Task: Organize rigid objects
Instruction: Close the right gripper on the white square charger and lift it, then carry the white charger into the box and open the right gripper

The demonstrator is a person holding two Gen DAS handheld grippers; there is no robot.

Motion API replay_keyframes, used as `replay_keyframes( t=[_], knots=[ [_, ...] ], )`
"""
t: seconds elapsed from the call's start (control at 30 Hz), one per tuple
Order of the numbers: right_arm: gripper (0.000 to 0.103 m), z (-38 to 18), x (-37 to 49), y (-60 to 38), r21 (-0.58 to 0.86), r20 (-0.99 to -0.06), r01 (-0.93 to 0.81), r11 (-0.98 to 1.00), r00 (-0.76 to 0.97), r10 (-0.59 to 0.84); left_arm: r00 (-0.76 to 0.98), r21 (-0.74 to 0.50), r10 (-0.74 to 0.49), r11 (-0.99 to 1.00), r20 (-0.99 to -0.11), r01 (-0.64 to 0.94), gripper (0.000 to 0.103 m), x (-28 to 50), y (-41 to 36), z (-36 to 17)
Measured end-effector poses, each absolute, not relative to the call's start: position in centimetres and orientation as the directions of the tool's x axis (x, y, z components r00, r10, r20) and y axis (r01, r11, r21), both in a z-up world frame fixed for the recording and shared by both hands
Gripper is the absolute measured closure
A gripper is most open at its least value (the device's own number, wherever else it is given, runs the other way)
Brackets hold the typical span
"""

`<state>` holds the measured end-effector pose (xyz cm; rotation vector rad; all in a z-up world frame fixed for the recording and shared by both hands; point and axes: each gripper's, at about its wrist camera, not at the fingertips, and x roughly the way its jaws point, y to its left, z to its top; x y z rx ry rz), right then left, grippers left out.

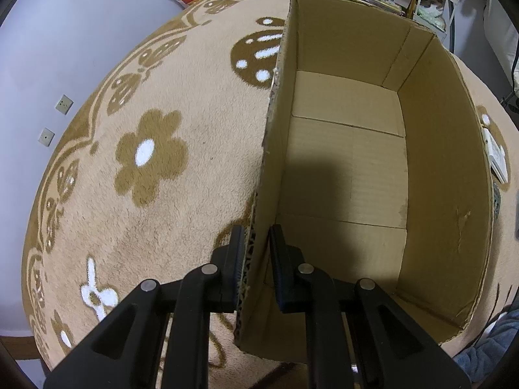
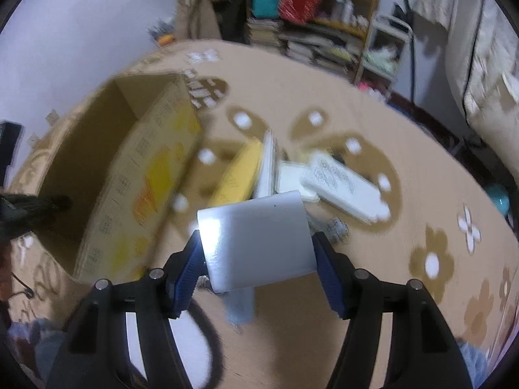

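An open cardboard box [image 1: 350, 168] stands on the patterned carpet; its inside is bare. My left gripper [image 1: 256, 243] is shut on the box's near left wall, one finger outside and one inside. The box also shows at the left of the right wrist view [image 2: 129, 175], with yellow print on its side. My right gripper [image 2: 256, 246] is shut on a flat silver-grey rectangular case [image 2: 256, 240] and holds it above the carpet. Beyond it lies a pile of flat items: a yellow one [image 2: 240, 175], white ones [image 2: 292, 178] and a white printed box [image 2: 347, 188].
The beige carpet with brown flowers [image 1: 146, 155] covers the floor. A shelf with books and baskets [image 2: 311, 9] stands at the back. A white flat item [image 1: 496, 155] lies right of the box. A teal object [image 2: 499, 197] lies at the far right. Blue cloth [image 1: 486, 350] sits near right.
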<state>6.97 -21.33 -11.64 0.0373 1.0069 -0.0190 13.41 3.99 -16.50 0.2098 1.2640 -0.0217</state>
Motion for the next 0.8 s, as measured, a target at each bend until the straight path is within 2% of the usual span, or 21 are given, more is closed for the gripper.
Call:
replay_keyframes(
  t=[0.23, 0.47, 0.57, 0.8],
  knots=[
    [0.033, -8.2, 8.6, -16.9, 0.082, -0.774, -0.087, 0.993, 0.623, 0.118, 0.305, 0.159, 0.110, 0.978, -0.946, 0.138, 0.088, 13.5, 3.8, -16.5],
    [0.033, -8.4, 10.7, -13.6, 0.142, -0.718, -0.176, 0.974, 0.659, 0.224, 0.307, 0.169, 0.119, 0.975, -0.944, 0.142, 0.088, 13.5, 3.6, -16.4],
    [0.033, -9.4, 11.4, -13.0, 0.190, -0.713, -0.195, 0.962, 0.647, 0.272, 0.307, 0.170, 0.120, 0.975, -0.944, 0.143, 0.088, 13.5, 3.5, -16.5],
    [0.032, -10.7, 11.2, -12.2, 0.168, -0.733, -0.220, 0.961, 0.624, 0.271, 0.309, 0.178, 0.127, 0.973, -0.943, 0.144, 0.088, 13.5, 3.5, -16.5]
  ],
)
